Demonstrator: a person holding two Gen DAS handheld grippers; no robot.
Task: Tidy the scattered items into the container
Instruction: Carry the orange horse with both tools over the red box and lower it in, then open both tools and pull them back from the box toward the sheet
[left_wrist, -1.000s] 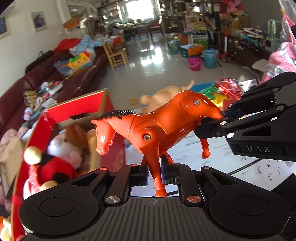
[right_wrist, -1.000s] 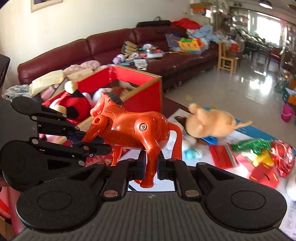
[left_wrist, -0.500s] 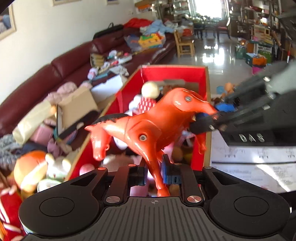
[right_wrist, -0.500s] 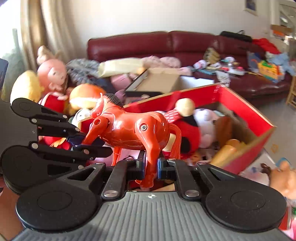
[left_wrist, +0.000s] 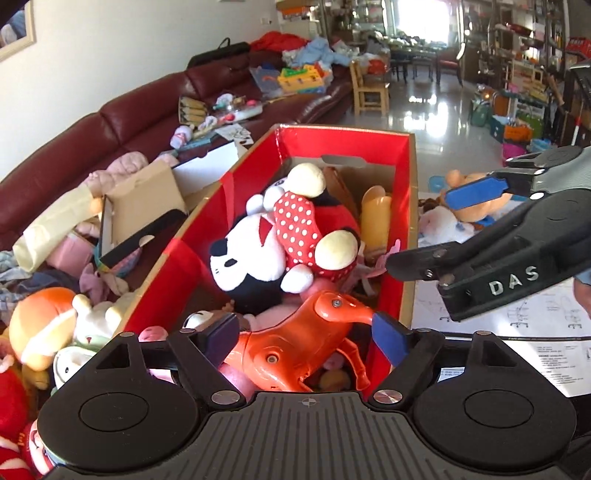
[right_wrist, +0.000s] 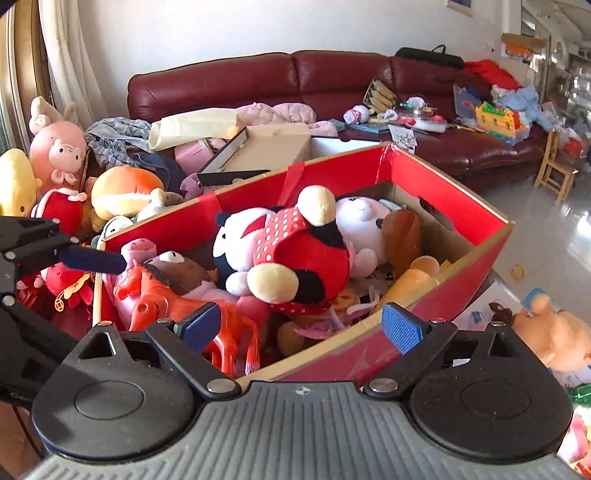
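Note:
The orange plastic horse (left_wrist: 295, 343) (right_wrist: 166, 302) lies on its side at the near end of the red cardboard box (left_wrist: 343, 129) (right_wrist: 443, 173), among several plush toys. A spotted mouse plush (left_wrist: 295, 236) (right_wrist: 295, 251) tops the pile. My left gripper (left_wrist: 306, 334) hangs just above the horse with its jaws opening, pads off it. My right gripper (right_wrist: 301, 325) is over the box's near wall, jaws opening too, with nothing pressed between them. Each gripper shows in the other's view, the right gripper (left_wrist: 432, 225) at the right and the left gripper (right_wrist: 55, 295) at the left.
A dark red sofa (left_wrist: 129, 122) (right_wrist: 295, 81) strewn with clutter runs behind the box. Plush toys (left_wrist: 40, 325) (right_wrist: 122, 192) and an open carton (left_wrist: 144, 192) crowd the box's left side. Printed paper (left_wrist: 517, 314) and a tan plush (right_wrist: 554, 332) lie to its right.
Both grippers carried the horse sideways from over the paper to over the red box, then opened. The horse has dropped out of both grips and now lies inside the box.

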